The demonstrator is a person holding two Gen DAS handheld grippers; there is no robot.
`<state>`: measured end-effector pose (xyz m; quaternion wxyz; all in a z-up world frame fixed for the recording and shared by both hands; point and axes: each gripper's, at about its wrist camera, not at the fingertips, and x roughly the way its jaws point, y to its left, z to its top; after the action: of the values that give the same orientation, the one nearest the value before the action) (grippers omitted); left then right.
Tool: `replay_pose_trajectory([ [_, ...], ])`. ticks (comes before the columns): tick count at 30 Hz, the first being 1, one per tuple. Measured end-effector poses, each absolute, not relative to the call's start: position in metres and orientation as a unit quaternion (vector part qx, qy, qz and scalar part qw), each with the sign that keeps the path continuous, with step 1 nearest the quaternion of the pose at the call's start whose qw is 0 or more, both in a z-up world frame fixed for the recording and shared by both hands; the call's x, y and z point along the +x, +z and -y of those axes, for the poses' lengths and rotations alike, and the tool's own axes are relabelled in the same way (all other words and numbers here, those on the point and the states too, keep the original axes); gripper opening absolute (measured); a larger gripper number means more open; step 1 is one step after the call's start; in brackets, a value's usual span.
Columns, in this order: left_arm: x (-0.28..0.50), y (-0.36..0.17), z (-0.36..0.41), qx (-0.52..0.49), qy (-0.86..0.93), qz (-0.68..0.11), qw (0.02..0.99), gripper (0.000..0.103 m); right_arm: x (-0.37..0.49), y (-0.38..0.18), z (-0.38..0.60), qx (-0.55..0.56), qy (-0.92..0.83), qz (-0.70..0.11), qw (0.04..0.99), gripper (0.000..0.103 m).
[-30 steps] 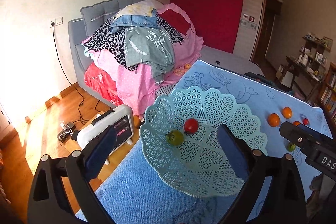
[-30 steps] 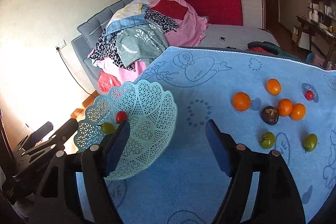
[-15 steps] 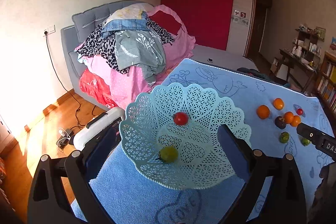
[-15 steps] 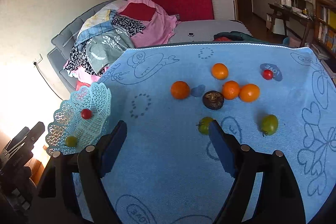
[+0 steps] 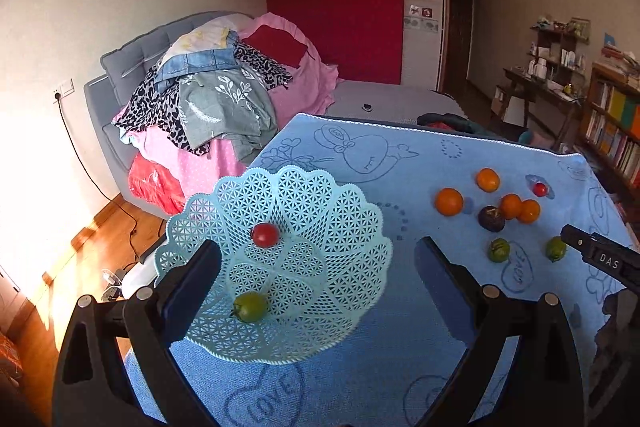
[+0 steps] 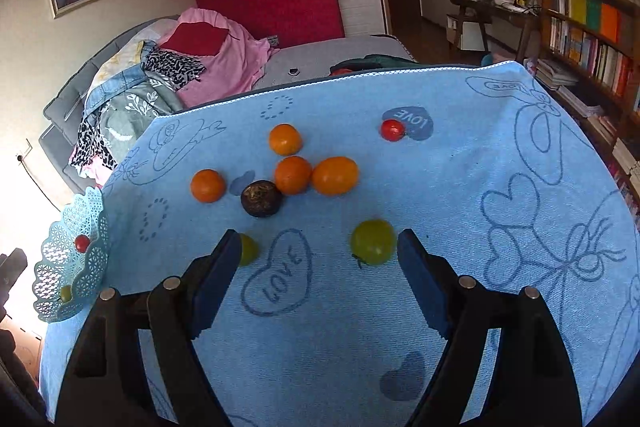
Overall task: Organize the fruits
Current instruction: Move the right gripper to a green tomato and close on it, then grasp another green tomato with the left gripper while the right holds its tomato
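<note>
1. Left wrist view: the left tongs [image 5: 318, 267] stand wide with nothing gripped. The basket [image 5: 340, 211] lies between and just ahead of their tips, overhanging the left edge of the tabletop [image 5: 360, 379]; inside it are a red tomato [image 5: 265, 234] and a green tomato [image 5: 250, 306]. Bare blue cloth lies ahead to the right before the loose fruit.
2. Right wrist view: the right tongs [image 6: 318, 251] stand wide, empty. A green tomato [image 6: 373, 242] sits just inside the right tip; another [image 6: 248, 249] is partly hidden behind the left tip. Oranges [image 6: 334, 175] and a dark fruit [image 6: 261, 197] cluster farther ahead, well short of the far edge.
</note>
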<state>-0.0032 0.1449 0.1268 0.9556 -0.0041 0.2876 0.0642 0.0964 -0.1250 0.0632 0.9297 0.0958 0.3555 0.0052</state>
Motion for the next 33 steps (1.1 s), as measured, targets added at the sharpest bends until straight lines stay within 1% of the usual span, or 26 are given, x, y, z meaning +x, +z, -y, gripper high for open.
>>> replay_pose_trajectory([
  [8,0.012,0.116,-0.103,0.023,0.035,-0.304,0.952,0.096,0.117,0.039,0.144,0.071,-0.007,-0.378,0.923,0.081],
  [10,0.017,0.114,-0.094,0.029,0.029,-0.307,0.951,0.096,0.123,0.037,0.144,0.065,-0.005,-0.384,0.921,0.078],
  [13,0.025,0.111,-0.082,0.034,0.022,-0.312,0.949,0.096,0.132,0.031,0.141,0.054,-0.001,-0.394,0.917,0.07],
  [15,0.029,0.108,-0.078,0.035,0.018,-0.316,0.948,0.096,0.137,0.027,0.139,0.047,0.0,-0.401,0.915,0.063],
  [16,0.031,0.107,-0.075,0.036,0.016,-0.317,0.947,0.096,0.139,0.025,0.139,0.046,0.0,-0.403,0.914,0.061],
  [17,0.033,0.106,-0.072,0.038,0.015,-0.319,0.947,0.096,0.14,0.023,0.138,0.046,0.001,-0.406,0.913,0.057],
  [18,0.036,0.104,-0.07,0.041,0.014,-0.321,0.946,0.096,0.142,0.02,0.138,0.047,0.003,-0.41,0.911,0.05],
  [19,0.039,0.103,-0.067,0.043,0.013,-0.323,0.945,0.096,0.143,0.017,0.138,0.047,0.004,-0.414,0.909,0.046],
  [21,0.043,0.099,-0.063,0.046,0.012,-0.327,0.944,0.096,0.144,0.012,0.137,0.044,0.005,-0.42,0.906,0.037],
  [33,0.07,0.077,-0.032,0.068,-0.007,-0.336,0.939,0.096,0.14,0.013,0.139,0.03,-0.005,-0.405,0.914,0.036],
])
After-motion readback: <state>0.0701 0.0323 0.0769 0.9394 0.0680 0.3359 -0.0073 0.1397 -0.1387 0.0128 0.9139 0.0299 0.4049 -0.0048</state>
